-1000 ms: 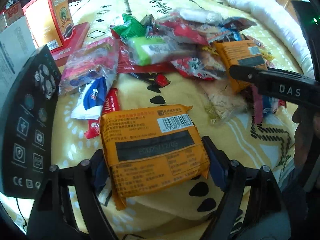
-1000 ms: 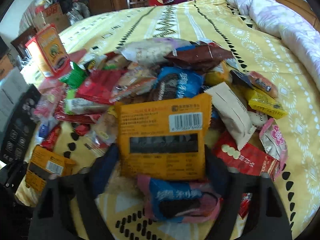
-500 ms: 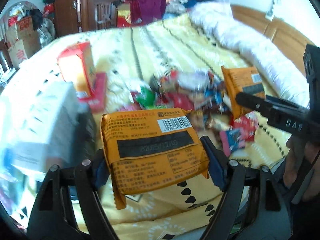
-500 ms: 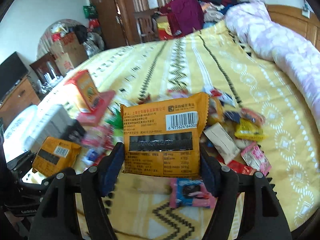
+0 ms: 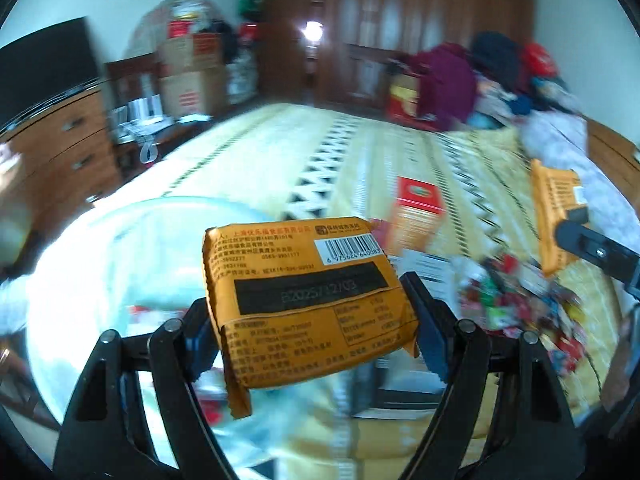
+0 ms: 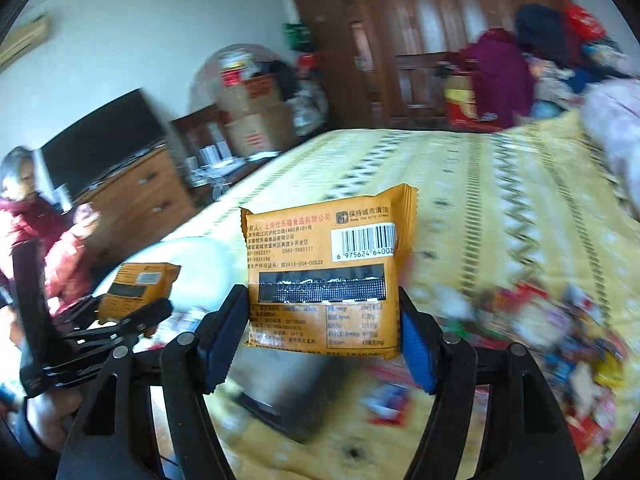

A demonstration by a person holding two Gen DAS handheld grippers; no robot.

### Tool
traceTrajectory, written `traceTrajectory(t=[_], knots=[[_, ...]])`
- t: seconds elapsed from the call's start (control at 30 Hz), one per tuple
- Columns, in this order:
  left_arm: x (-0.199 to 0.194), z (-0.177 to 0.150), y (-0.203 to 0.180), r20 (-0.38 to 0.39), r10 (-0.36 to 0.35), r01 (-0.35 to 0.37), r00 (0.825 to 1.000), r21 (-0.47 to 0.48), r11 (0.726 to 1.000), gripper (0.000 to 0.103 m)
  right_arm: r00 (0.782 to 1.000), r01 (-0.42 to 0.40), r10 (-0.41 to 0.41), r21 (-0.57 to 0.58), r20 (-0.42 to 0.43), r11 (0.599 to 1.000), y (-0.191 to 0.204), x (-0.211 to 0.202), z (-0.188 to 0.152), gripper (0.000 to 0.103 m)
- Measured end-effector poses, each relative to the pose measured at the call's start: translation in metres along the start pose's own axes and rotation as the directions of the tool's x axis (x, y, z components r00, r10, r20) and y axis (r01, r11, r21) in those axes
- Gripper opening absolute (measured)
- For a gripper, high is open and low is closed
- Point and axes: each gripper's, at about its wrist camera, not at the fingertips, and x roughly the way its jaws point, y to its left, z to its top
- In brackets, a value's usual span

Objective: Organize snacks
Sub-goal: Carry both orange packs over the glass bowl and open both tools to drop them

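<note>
Left gripper (image 5: pixel 310 320) fingers (image 5: pixel 424 332) are closing on an orange snack packet (image 5: pixel 304 304), pads pressing both side edges, gap set to packet width, packet tilting slightly, barcode side facing the camera, held up off the bed (image 5: pixel 360 152). Right gripper (image 6: pixel 320 336) fingers (image 6: pixel 416 352) are doing the same with a second orange packet (image 6: pixel 324 276), held upright above the bed, blue pads touching its left and right edges. Count: two orange packets, one per gripper; each also shows in the other camera. Loose snack pile (image 5: pixel 512 300) is lying on the yellow bedspread to the right, too blurred to count. One red-orange box (image 5: pixel 416 216) is standing on the bed beyond the left packet. One person in red (image 6: pixel 36 232) is sitting at far left in the right wrist view.
</note>
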Motion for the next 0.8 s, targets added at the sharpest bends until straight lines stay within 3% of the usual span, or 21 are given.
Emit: traceTrajectory(t=[0.17, 0.33, 0.47, 0.8], knots=[[0.009, -0.006, 0.067, -0.041, 0.127, -0.131, 0.991, -0.102, 0.986, 0.081, 0.991, -0.118, 0.114, -0.055, -0.064, 0.992, 0.074, 0.048, 0.008, 0.073], [0.018, -0.017, 0.091, -0.095, 0.156, -0.168, 0.983, -0.137, 0.976, 0.081, 0.975, -0.185, 0.171, -0.088, -0.141, 0.979, 0.127, 0.091, 0.003, 0.073], [0.021, -0.017, 0.105, -0.107, 0.153, -0.167, 0.983, -0.148, 0.975, 0.081, 0.967, -0.197, 0.176, -0.103, -0.183, 0.975, 0.147, 0.115, -0.003, 0.073], [0.025, -0.02, 0.119, -0.116, 0.145, -0.164, 0.983, -0.173, 0.971, 0.081, 0.96, -0.197, 0.166, -0.119, -0.226, 0.973, 0.159, 0.129, -0.013, 0.073]])
